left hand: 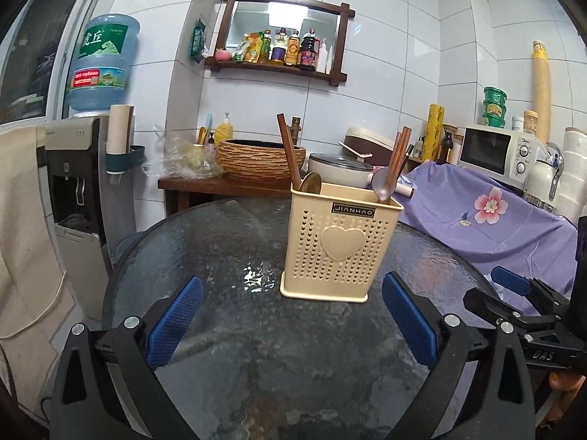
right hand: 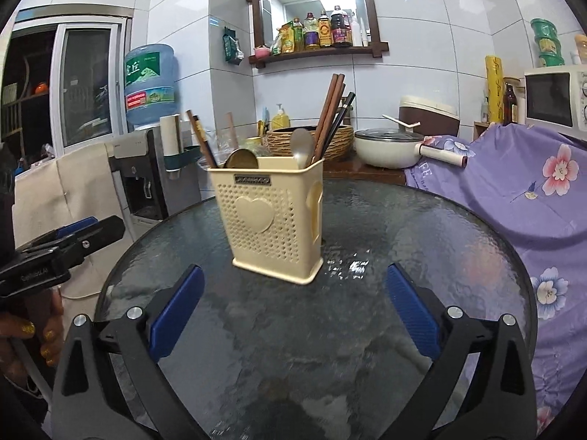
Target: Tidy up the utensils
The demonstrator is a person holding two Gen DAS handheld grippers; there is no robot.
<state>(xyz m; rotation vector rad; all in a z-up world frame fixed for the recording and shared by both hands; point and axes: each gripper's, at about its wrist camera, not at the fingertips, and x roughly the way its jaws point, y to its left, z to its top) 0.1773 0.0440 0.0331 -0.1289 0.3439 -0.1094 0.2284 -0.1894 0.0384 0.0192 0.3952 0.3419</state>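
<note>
We find the cream utensil holder (left hand: 339, 245) standing upright on the round glass table (left hand: 205, 242), a little past the table's centre toward twelve o'clock as the left wrist view has it. It already carries what we can see of the cutlery: one brown chopstick (left hand: 288, 154) leaning at its eleven o'clock corner, a bundle of chopsticks (right hand: 332, 110) rising at its one o'clock corner, a grey spoon (left hand: 385, 183) beside that bundle, and a brass-coloured spoon (left hand: 311, 182) bowl-up near the single stick. We see no loose utensil lying on the glass in either view, so we judge the sorting to be done or nearly so; what lies outside the frames we cannot tell. Our left gripper (left hand: 293, 315) hangs at six o'clock of the holder with its blue pads spread wide and only bare glass between them. Our right gripper (right hand: 295, 308) stands likewise, jaws wide apart and empty, with the holder ahead of it at about eleven o'clock. Neither touches the holder. In our judgement what remains is at most a check for stray pieces and pulling both hands clear.
</note>
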